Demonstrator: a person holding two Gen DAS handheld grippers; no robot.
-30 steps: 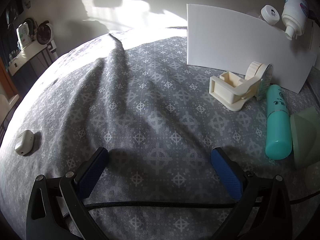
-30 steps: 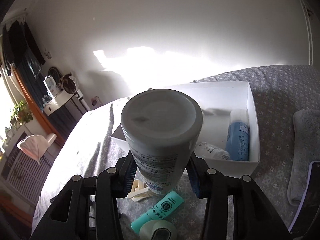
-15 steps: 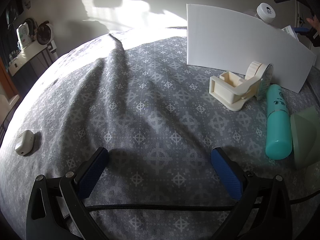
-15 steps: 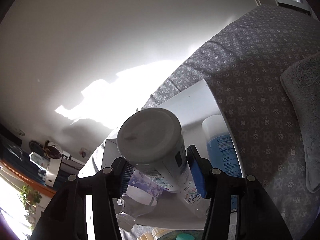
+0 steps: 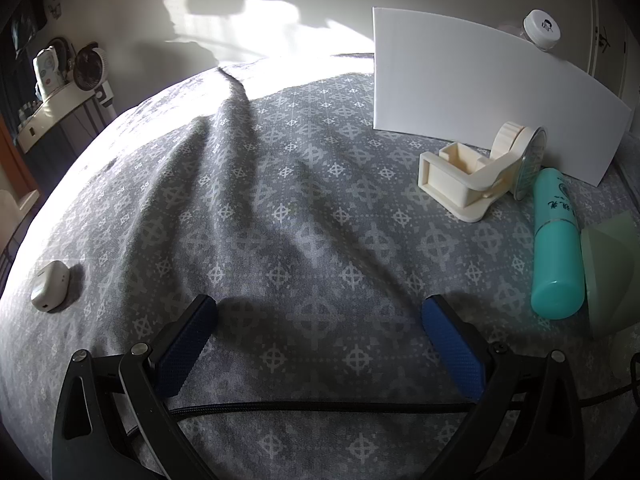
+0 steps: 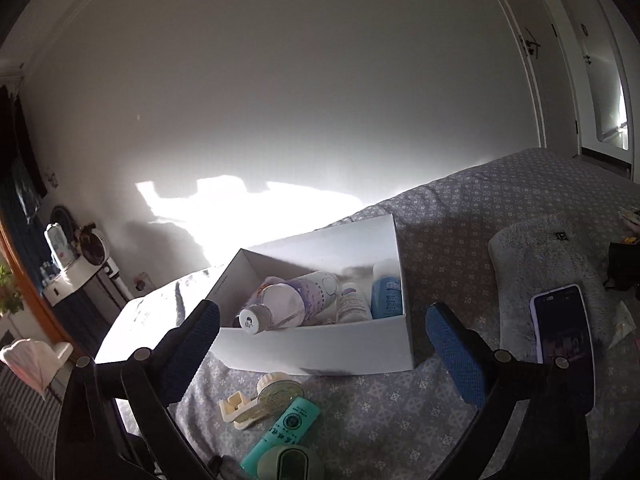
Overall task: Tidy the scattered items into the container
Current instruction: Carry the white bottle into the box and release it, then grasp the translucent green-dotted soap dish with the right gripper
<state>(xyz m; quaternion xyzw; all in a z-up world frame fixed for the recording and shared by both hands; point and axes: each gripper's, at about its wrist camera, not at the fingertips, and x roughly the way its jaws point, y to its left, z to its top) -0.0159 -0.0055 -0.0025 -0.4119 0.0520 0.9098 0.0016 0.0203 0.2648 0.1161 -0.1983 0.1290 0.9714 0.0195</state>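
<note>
Our right gripper (image 6: 322, 322) has its jaws opening, spread wide, with nothing between the blue pads (image 6: 454, 354). Just beyond it sits the white box (image 6: 320, 350) on the grey patterned bedspread (image 6: 460, 220). Inside the box lie a big white bottle with a purple label (image 6: 294, 304), tipped on its side with its cap toward us, a smaller white bottle (image 6: 352, 304) beside it, and a blue bottle (image 6: 386, 294) against the right wall. Below the gripper, between it and the box, a cream tape holder (image 6: 260, 400) lies on the bedspread, with a teal tube (image 6: 286, 428) just beside it and a pale green case (image 6: 290, 462) at the tube's near end. Off to the right of the pads a phone (image 6: 564, 344) rests on a fluffy grey mat (image 6: 540, 248).

Our left gripper (image 5: 320, 316) is spread open too, empty, hovering low over bare bedspread. Ahead of it and to the right stands the side wall of the box, with the tape holder touching or nearly touching it, and the teal tube and green case nearer to us. A white bottle cap (image 5: 542, 28) peeks over the box rim. Far to the left of the gripper sits a small white case (image 5: 50, 291).
</note>
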